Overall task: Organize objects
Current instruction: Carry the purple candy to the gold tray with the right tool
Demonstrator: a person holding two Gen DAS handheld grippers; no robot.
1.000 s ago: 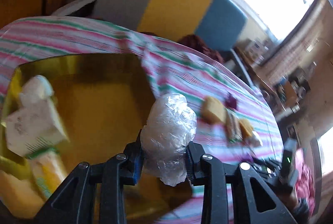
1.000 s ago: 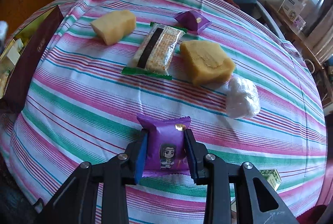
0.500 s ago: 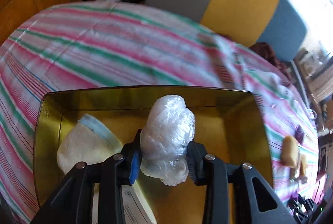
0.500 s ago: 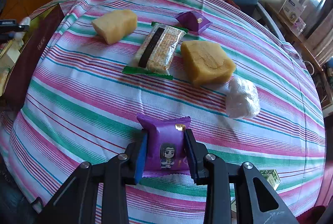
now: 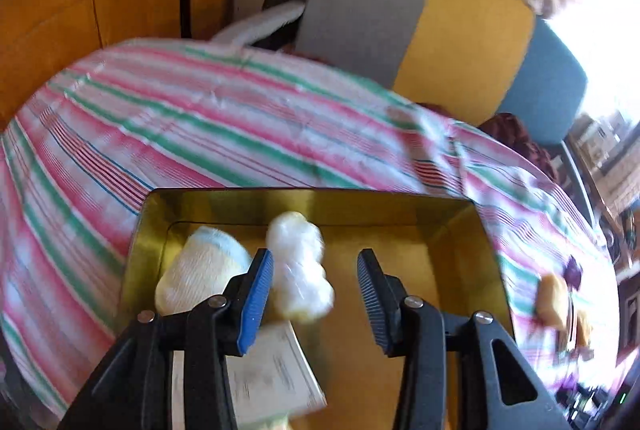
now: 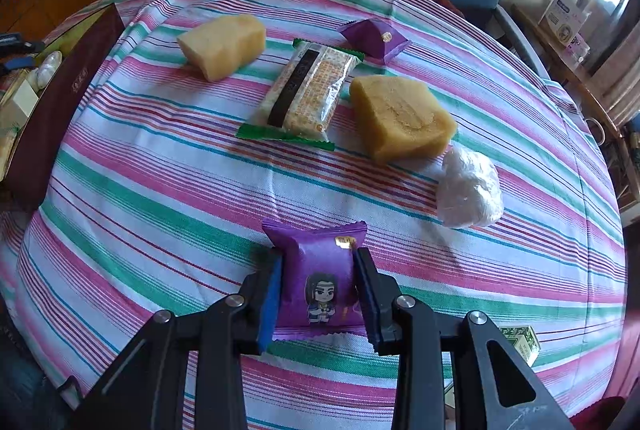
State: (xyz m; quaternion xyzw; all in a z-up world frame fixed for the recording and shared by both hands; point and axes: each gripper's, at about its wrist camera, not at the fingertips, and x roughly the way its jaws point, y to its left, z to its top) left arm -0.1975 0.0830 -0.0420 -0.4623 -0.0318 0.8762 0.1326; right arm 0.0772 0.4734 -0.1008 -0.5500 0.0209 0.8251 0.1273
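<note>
A striped cloth [image 6: 160,198] covers the counter. On it, far to near: a small purple packet [image 6: 374,37], two yellow cakes [image 6: 224,44] [image 6: 400,118] flanking a cracker pack [image 6: 306,90], a white wrapped ball [image 6: 470,190] right, a purple snack pouch [image 6: 318,270] nearest. A gold-lined box [image 5: 452,230] sits left.

A gold-lined tray [image 5: 460,230] sits on the striped cloth; inside it a plastic-wrapped white ball [image 5: 298,270], blurred, lies beside a pale sock-like bundle [image 5: 200,270] and a white packet [image 5: 272,378]. On the cloth lie two yellow cake blocks [image 6: 224,44] [image 6: 400,116], a cracker packet [image 6: 308,90], a purple pouch [image 6: 374,38], another wrapped ball [image 6: 470,188], and an upright purple cartoon-figure sachet [image 6: 320,274].
</note>
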